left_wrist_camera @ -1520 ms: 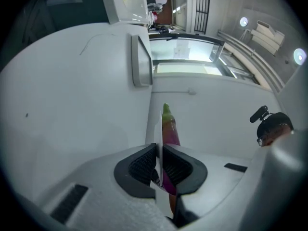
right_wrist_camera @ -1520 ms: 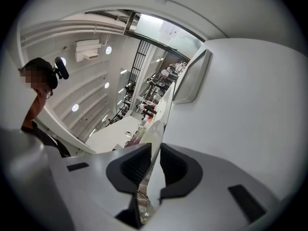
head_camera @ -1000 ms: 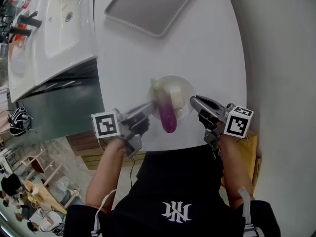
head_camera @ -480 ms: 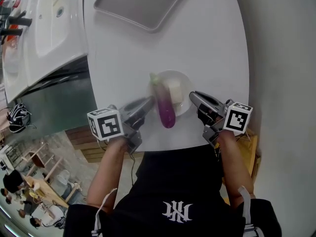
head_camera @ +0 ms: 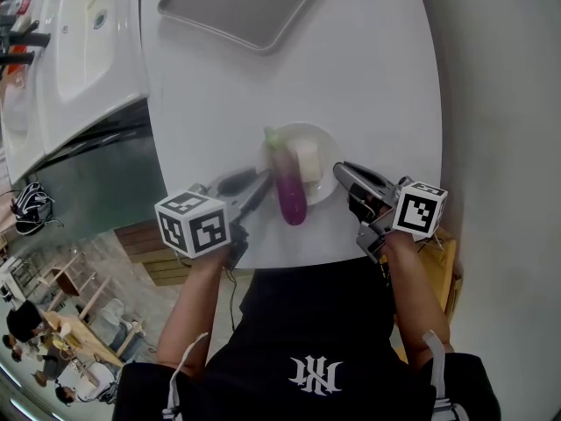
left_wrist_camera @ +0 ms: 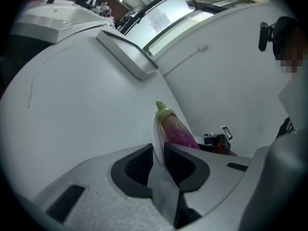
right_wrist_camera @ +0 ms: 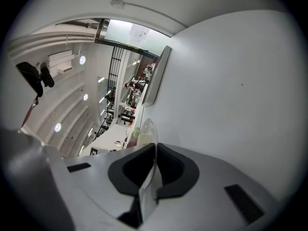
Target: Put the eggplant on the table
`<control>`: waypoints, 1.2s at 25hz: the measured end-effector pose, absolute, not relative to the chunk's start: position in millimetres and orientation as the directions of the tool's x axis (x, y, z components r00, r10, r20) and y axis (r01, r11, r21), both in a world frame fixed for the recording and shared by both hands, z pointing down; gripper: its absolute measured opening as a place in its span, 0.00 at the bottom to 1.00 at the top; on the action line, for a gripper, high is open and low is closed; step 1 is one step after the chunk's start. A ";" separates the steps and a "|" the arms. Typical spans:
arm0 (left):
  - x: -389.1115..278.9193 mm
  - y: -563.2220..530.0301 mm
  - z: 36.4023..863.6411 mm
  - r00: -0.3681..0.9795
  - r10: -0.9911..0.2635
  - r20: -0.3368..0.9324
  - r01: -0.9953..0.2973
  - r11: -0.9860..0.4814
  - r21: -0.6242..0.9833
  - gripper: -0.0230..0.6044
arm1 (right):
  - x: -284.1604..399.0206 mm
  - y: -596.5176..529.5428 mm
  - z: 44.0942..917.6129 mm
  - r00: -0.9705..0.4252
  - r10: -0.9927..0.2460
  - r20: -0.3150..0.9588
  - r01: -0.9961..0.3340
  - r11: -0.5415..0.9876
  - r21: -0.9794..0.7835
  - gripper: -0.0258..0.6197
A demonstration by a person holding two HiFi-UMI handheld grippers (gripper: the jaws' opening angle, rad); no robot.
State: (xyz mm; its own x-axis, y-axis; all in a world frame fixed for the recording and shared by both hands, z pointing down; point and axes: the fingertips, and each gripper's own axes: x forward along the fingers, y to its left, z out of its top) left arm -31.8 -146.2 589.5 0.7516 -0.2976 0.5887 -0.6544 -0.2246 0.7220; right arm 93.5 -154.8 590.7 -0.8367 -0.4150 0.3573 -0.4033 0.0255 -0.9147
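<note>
A purple eggplant (head_camera: 287, 189) with a green cap lies on a clear glass plate (head_camera: 326, 144) beside a pale block (head_camera: 308, 161), near the white table's (head_camera: 219, 95) front edge. My left gripper (head_camera: 254, 187) is at the plate's left rim; its jaws are opening, and the rim (left_wrist_camera: 157, 136) stands between the pads without being pressed. The eggplant (left_wrist_camera: 175, 129) shows just beyond them. My right gripper (head_camera: 342, 172) is shut on the plate's right rim (right_wrist_camera: 150, 129).
A grey tray (head_camera: 237, 7) lies at the far side of the table. A white sink unit (head_camera: 79, 42) stands to the left, across a gap. The person's body is right at the table's near edge.
Both grippers sank with the plate and the eggplant. The left gripper rolled, and its jaws parted from the plate's rim. The right gripper kept its hold.
</note>
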 end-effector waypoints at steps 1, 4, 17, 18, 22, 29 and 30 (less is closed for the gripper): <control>-30.7 -148.1 592.8 0.741 -0.292 0.605 -0.669 -0.242 0.703 0.14 | 94.7 -155.8 594.3 -0.833 -0.411 0.371 -0.412 0.014 -0.911 0.07; -30.6 -147.5 597.1 0.703 -0.277 0.654 -0.711 -0.297 0.638 0.15 | 95.1 -154.3 599.0 -0.819 -0.398 0.413 -0.448 -0.003 -0.894 0.07; -30.1 -144.9 604.8 0.612 -0.239 0.754 -0.771 -0.389 0.504 0.18 | 94.6 -154.8 605.1 -0.755 -0.351 0.554 -0.611 0.068 -0.789 0.07; -29.9 -144.7 605.1 0.600 -0.234 0.765 -0.776 -0.400 0.487 0.18 | 94.7 -154.2 605.8 -0.748 -0.345 0.566 -0.624 0.077 -0.778 0.07; -28.8 -145.3 604.2 0.559 -0.220 0.800 -0.786 -0.447 0.427 0.19 | 94.6 -155.2 606.2 -0.720 -0.330 0.611 -0.674 0.121 -0.729 0.07; -28.0 -149.9 600.5 0.473 -0.231 0.850 -0.791 -0.536 0.294 0.22 | 93.2 -158.4 606.5 -0.643 -0.322 0.695 -0.766 0.267 -0.585 0.11; -28.1 -150.8 600.3 0.464 -0.237 0.854 -0.791 -0.545 0.278 0.22 | 93.0 -159.0 606.5 -0.624 -0.326 0.710 -0.781 0.303 -0.547 0.12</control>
